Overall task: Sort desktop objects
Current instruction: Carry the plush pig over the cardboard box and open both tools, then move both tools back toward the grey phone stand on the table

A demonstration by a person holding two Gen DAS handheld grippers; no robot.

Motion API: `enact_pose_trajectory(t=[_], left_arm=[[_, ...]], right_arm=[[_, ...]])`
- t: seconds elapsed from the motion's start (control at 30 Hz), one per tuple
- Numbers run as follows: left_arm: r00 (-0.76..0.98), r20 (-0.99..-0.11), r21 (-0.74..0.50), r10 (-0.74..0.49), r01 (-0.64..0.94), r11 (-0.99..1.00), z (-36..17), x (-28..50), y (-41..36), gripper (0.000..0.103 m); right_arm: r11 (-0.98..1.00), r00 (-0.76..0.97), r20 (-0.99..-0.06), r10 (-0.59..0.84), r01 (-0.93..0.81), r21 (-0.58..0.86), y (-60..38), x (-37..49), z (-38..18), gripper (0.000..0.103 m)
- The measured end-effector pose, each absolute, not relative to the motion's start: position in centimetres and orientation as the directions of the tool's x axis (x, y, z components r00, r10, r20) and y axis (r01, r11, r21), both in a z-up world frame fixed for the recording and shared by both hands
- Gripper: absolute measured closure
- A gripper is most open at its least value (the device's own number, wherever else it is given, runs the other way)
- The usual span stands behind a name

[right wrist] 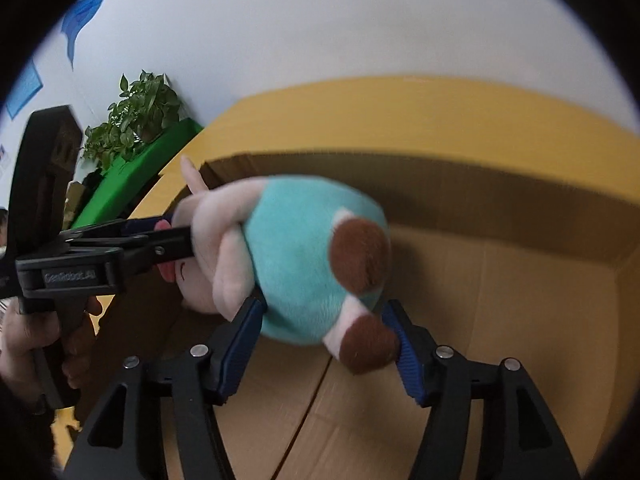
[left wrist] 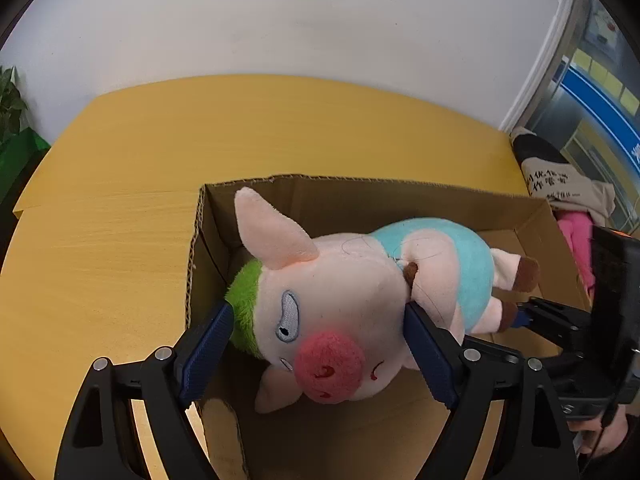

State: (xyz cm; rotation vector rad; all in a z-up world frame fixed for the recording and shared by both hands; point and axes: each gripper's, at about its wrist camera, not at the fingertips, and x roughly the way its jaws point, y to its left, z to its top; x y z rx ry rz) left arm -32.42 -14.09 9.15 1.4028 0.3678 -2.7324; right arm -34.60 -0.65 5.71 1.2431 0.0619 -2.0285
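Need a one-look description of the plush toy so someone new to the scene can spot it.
On the yellow wooden table stands an open brown cardboard box. The plush toy is inside it, lying on its side between the pads of the two hand-held grippers. It is the only soft toy there: a pale pink pig with a round red snout, green hair tuft, turquoise body and brown hooves.

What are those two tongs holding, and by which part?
The pink plush pig in a teal shirt sits between both jaws: left gripper at its head, right gripper at its rear. Whether they press cannot be told.
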Motion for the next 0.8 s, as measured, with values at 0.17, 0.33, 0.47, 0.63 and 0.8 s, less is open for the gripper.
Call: enact_pose_trajectory(t=[0.17,0.33,0.47,0.63,0.8], left_arm=[[-0.550,-0.834,-0.138,0.028,0.160,-0.977,7.8,-32.6,-13.9,0.017],[-0.542,-0.840,-0.107,-0.003,0.171,-0.979,8.5,-32.5,-13.3,0.019],[-0.621,-0.779,-0.209,0.085,0.130,-0.969,12.2,-29.5,-13.5,0.019],[-0.749,-0.646,-0.273,0.150,0.044,-0.961,17.9,-19.7,-13.0,0.001],[-0.779,-0.610,-0.233,0.142,0.005,-0.972,18.0,-12.6,-10.1,0.000]], right_arm=[[-0.745,-0.189,-0.810,-0.555,0.547,0.382,-1.4,-33.6,2.3,0.050],[-0.785,-0.238,-0.843,-0.483,0.545,0.295,-1.9,-32.7,3.3,0.053],[-0.744,-0.218,-0.818,-0.532,0.583,0.327,1.0,-30.6,5.9,0.037],[-0.676,-0.223,-0.770,-0.598,0.656,0.336,9.0,-24.0,10.8,0.027],[-0.774,-0.446,-0.774,-0.450,0.627,0.089,15.4,-18.1,13.4,0.023]])
